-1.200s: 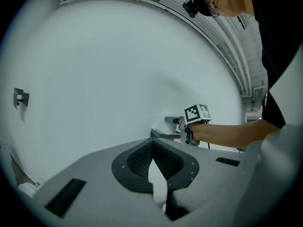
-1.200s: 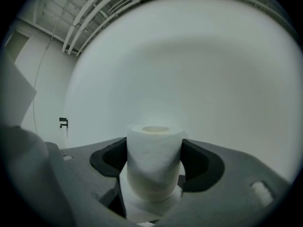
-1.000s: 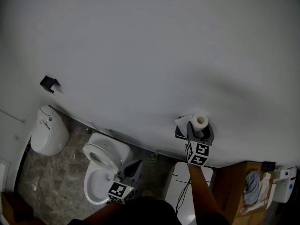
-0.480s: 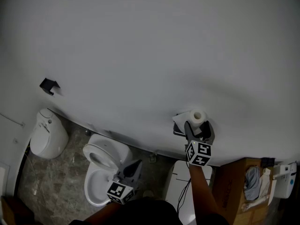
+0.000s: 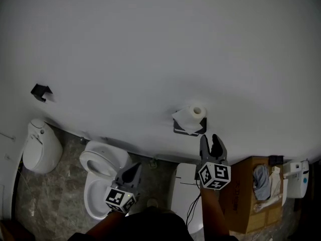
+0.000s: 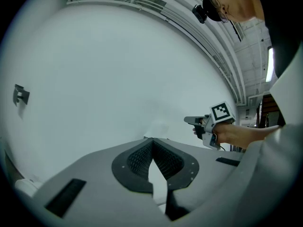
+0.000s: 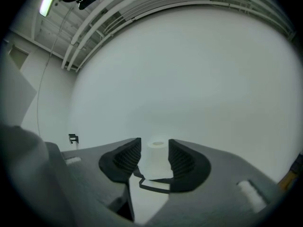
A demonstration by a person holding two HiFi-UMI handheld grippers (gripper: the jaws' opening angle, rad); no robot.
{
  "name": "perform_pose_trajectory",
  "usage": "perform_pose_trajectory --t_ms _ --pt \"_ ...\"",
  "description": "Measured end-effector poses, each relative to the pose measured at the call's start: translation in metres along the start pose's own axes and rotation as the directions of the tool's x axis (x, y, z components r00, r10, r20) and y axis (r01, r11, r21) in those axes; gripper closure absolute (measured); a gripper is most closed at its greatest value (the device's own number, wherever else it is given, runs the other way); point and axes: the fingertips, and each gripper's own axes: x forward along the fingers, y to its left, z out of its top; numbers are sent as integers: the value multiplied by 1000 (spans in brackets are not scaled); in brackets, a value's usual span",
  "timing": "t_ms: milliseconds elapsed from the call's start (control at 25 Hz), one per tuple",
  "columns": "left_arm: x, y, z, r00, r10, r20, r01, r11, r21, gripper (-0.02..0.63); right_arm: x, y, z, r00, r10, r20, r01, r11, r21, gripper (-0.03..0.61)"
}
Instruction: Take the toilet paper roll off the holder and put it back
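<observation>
Standing partly apart with nothing between them, the right tongs (image 5: pixel 209 143) had just let go: a second earlier they reached round the toilet paper roll (image 5: pixel 196 111) at the wall (image 5: pixel 150 54), their jaws then spread wide and have since been narrowing again, and now they hung below and clear of the roll, pulled back towards the person. The left tongs (image 5: pixel 133 170) were clenched on nothing, tips meeting, held low above the toilet (image 5: pixel 98 174) and taking no part. The roll stood upright on the dark holder (image 5: pixel 189 131), a loose sheet draped down its left side, well apart from both tools. Judging by that, the roll was back in its place and released, so the task looked finished or very nearly so. How the roll was seated remained unclear: the loose sheet covered part of the holder, the dim light flattened its shape, and in the right gripper view the jaws framed the roll and hid the holder's ends. The left gripper view showed only a pale smudge where the roll should be.
</observation>
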Motion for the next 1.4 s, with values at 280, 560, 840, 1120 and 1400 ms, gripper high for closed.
perform_pose_trajectory --t_ms 280,560,840,1120,1400 --pt "-13 -28 20 998 -62 33 62 998 20 604 -67 18 -12 1000 21 -18 -21 1000 2 580" --pt "-26 -41 19 996 -93 18 92 994 51 604 -118 52 -37 998 26 -53 -25 1000 11 580" --pt "-30 -31 25 997 -77 24 75 994 76 604 -142 63 -36 1000 -3 -17 2 999 -40 580" --pt "-23 -25 23 998 -59 31 56 995 81 604 -143 58 -56 997 -11 -70 6 998 -69 581" --pt "-18 -20 20 998 -55 27 52 995 91 604 -135 46 -63 998 -9 -56 6 998 -55 581"
